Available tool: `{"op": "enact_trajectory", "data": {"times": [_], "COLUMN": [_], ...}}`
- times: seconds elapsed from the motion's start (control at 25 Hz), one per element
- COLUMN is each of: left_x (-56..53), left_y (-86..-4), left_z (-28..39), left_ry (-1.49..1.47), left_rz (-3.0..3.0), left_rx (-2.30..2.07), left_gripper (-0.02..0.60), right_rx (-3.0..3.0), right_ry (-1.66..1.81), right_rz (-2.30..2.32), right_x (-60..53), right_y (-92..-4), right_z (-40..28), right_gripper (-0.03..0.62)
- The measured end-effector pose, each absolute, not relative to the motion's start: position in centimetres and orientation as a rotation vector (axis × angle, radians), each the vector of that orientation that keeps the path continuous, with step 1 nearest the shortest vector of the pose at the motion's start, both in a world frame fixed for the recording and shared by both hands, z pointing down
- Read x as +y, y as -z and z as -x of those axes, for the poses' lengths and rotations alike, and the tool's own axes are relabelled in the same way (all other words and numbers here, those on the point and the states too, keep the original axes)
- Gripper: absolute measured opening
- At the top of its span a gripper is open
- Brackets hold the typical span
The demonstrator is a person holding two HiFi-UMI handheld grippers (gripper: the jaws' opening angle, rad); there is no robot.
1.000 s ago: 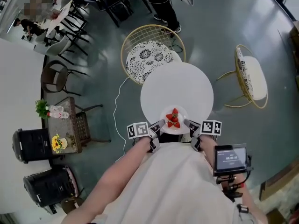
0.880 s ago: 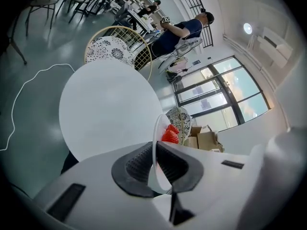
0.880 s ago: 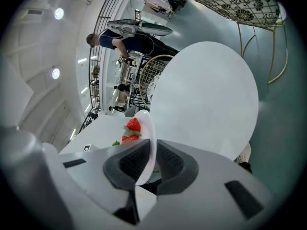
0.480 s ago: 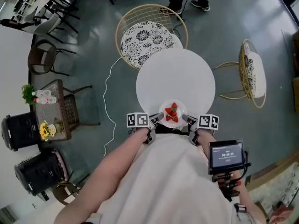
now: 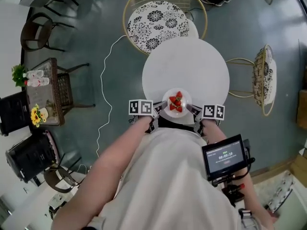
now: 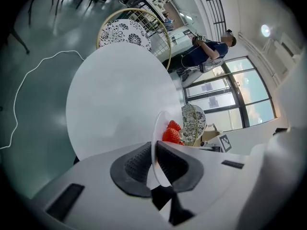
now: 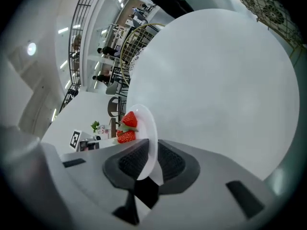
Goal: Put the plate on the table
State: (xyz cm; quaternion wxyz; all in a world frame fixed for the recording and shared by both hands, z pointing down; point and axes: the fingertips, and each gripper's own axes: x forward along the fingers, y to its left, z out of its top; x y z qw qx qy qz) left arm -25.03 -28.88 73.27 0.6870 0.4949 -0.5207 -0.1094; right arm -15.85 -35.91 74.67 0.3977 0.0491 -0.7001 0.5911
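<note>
Firmly the left tongs (image 6: 152,164) clamped the rim of the plate (image 5: 186,101); the right tongs (image 7: 147,161) had just been easing their jaws apart around the opposite rim, the plate at the near edge of the table (image 5: 192,66).

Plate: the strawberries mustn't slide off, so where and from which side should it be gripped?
Pinch the plate by its thin rim at opposite edges, coming from each side, as the left gripper and right gripper do; strawberries sit mid-plate. The right jaws have just been opening, rim between them.
</note>
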Motion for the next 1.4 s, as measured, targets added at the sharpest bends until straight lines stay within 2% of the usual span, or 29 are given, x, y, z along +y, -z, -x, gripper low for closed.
{"op": "enact_trajectory", "data": {"times": [0.52, 0.92, 1.4], "left_x": [-32.3, -35.7, -35.6], "left_y": [-77.0, -78.2, -78.9], "left_z": [29.7, 32.7, 33.0], "left_ry": [0.174, 0.003, -0.203], "left_rz": [-1.063, -1.124, -1.065], "left_rx": [-1.242, -1.288, -1.305], "left_gripper": [0.029, 0.038, 0.067], "right_rx": [-1.827, -1.87, -1.887], "right_ry": [-1.384, -1.233, -0.838], "right_rz": [-0.205, -0.266, -0.273], "right_x": [-39.7, -42.7, -42.8], "right_y": [-77.8, -79.3, -79.0], "right_z": [20.6, 23.3, 23.6], "right_gripper": [0.04, 0.054, 0.074]}}
